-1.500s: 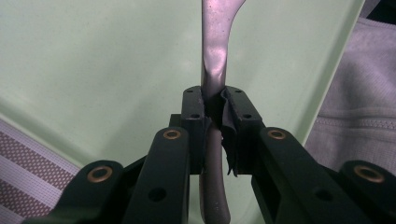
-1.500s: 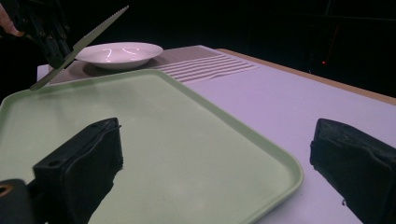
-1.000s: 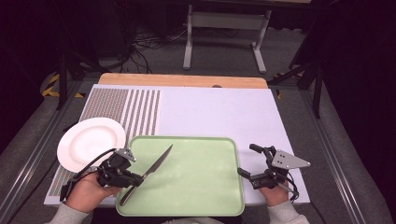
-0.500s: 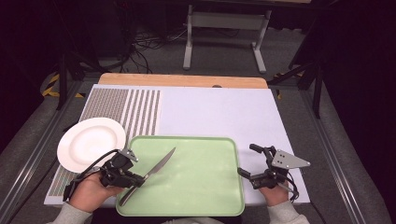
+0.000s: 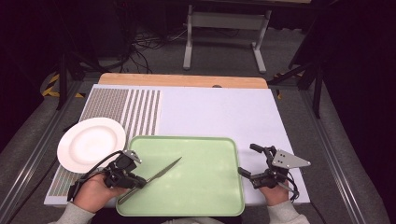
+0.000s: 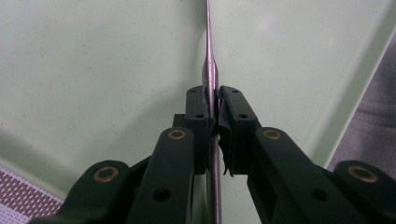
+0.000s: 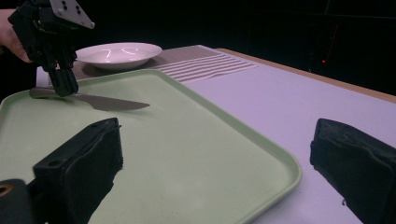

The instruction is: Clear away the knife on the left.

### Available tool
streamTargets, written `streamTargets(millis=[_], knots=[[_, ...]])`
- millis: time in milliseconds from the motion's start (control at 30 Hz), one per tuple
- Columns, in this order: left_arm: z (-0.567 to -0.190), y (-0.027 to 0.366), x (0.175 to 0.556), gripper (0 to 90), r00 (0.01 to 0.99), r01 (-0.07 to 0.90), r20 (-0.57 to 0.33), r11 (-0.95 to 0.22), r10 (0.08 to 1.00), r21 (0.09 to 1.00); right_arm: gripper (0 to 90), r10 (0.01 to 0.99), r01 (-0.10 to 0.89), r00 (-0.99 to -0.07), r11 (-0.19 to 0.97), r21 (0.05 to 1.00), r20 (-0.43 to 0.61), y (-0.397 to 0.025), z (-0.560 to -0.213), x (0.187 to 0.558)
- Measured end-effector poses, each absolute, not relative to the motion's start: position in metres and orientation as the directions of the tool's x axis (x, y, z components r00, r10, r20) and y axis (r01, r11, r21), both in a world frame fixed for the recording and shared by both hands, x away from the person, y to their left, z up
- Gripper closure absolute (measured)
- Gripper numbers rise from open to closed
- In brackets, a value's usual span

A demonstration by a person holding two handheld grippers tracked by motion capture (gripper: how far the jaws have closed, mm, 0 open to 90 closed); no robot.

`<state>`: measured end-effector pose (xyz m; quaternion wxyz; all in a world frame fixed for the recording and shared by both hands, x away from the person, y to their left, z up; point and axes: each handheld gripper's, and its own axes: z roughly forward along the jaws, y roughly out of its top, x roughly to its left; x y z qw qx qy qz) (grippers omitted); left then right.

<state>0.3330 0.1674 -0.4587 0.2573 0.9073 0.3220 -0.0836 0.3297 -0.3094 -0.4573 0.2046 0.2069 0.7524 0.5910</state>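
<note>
— jaws first: what are they doing?
— left gripper [image 5: 135, 181] has both jaws pinched on the knife [image 5: 156, 176] at its handle, seen close in the left gripper view, where the pads squeeze the metal from either side. right gripper [image 5: 251, 161] has its jaws spread wide, nothing between them.

— where is the knife in the frame?
— lower left of the high view, over the left part of the tray [image 5: 205, 196]. it runs on a slant, handle end toward the bottom left near the tray's rim, blade tip pointing up and right toward the tray's middle. in the right gripper view the knife [image 7: 102, 101] sits at the left, blade about level and close over the tray; whether it touches i cannot tell.

— and the tray?
— pale green, lower middle of the high view, lying on a white mat [image 5: 219, 112].

— what lies around it?
— a white plate [image 5: 91, 142] just beside the tray's upper left corner, on a striped part of the mat. right gripper sits off the tray's right edge, lower right of the frame, on the mat. a hand [image 5: 93, 196] holds the left gripper at the bottom left.
</note>
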Motion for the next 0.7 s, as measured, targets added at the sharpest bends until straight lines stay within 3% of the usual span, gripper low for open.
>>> streamTargets(millis=[633, 700], knots=[[-0.462, 0.1675, 0.3337, 77.8, 0.777, 0.629, -0.28, -0.675, 0.564, 0.386, 3.0, 0.55, 0.069, -0.833, 0.214, 0.974, -0.062, -0.3093, -0.457, 0.3294], [-0.4605, 0.1683, 0.334, 73.2, 0.78, 0.624, -0.277, -0.674, 0.561, 0.395, 3.0, 0.55, 0.07, -0.833, 0.216, 0.974, -0.062, -0.3092, -0.457, 0.3293]])
